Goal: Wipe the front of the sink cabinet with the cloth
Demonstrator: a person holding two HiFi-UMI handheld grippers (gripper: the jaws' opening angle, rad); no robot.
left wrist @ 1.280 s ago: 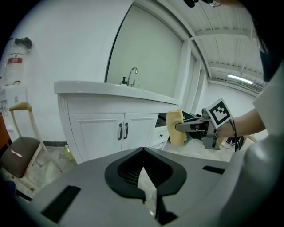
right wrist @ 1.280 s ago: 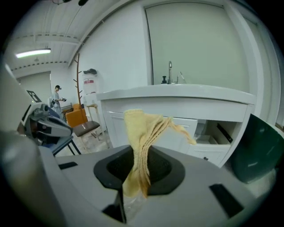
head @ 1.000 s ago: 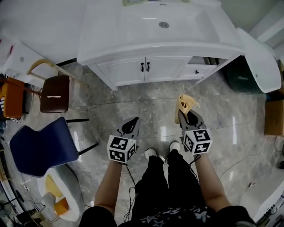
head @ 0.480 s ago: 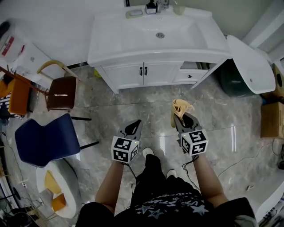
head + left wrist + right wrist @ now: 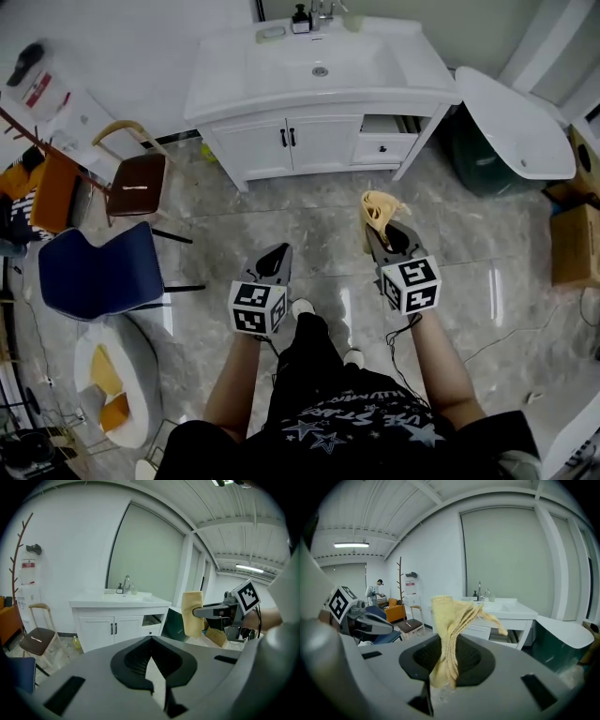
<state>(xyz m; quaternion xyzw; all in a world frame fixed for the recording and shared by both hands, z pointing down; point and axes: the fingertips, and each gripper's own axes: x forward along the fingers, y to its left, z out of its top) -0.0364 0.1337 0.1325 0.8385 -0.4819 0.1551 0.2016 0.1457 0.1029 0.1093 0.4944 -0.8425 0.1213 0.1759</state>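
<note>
The white sink cabinet [image 5: 319, 141] stands ahead against the wall, with two doors and a small drawer on its front; it also shows as the cabinet [image 5: 117, 627] in the left gripper view and the cabinet [image 5: 497, 630] in the right gripper view. My right gripper [image 5: 380, 228] is shut on a yellow cloth [image 5: 378, 210], which sticks up from the jaws as a folded bunch [image 5: 450, 634]. My left gripper [image 5: 278, 255] is shut with nothing in it. Both grippers hang over the floor, well short of the cabinet.
A brown chair [image 5: 136, 183] and a blue chair [image 5: 94, 272] stand to the left. A white tub [image 5: 511, 122] leans at the cabinet's right, with a cardboard box [image 5: 574, 246] beyond. A round white basin [image 5: 112, 384] lies on the floor at lower left. Grey marble floor [image 5: 309, 216] stretches between me and the cabinet.
The view has shifted so the cabinet sits a little further left and more of the wall behind shows. Both grippers stay side by side, the right still holding the cloth.
</note>
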